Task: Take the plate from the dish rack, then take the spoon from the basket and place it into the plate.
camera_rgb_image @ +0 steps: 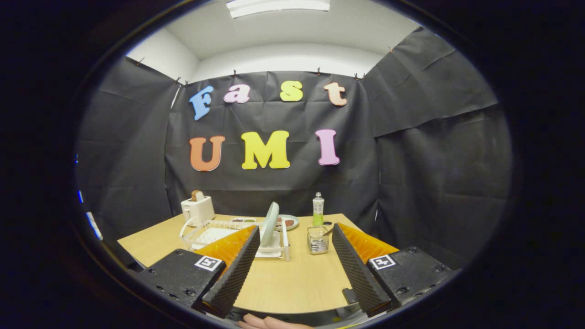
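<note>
Bright ceiling light [278, 6] overhead; sharp centre, fisheye bending at edges.

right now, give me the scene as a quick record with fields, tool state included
tool: open, fingers spread wide, holding nothing
plate: pale, standing on edge in the dish rack, beyond the fingers
dish rack: white, on the table ahead of the left finger
basket: small clear one, right of the rack, between the fingertips
spoon: handle pokes out of the basket
table: light wood
other items: white toaster; green bottle; a second plate behind the rack
task progress: plate not yet taken
</note>
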`<move>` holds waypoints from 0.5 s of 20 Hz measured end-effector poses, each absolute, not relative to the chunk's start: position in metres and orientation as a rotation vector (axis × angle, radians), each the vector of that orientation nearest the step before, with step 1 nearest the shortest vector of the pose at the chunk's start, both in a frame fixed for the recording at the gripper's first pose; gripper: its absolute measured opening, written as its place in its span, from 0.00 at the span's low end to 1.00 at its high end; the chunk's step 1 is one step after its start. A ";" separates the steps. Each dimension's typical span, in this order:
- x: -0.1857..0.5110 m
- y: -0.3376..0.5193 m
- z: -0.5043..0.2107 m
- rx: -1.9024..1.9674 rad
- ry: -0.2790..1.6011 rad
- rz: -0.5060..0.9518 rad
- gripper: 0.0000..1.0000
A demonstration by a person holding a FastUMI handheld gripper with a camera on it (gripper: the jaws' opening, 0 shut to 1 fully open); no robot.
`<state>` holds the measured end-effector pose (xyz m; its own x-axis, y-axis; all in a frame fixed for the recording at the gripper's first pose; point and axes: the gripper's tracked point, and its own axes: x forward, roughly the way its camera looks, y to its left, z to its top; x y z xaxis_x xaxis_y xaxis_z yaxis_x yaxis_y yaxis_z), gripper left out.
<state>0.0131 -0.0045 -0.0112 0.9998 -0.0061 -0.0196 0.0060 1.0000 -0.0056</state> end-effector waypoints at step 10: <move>0.085 -0.012 0.011 -0.007 0.057 0.013 1.00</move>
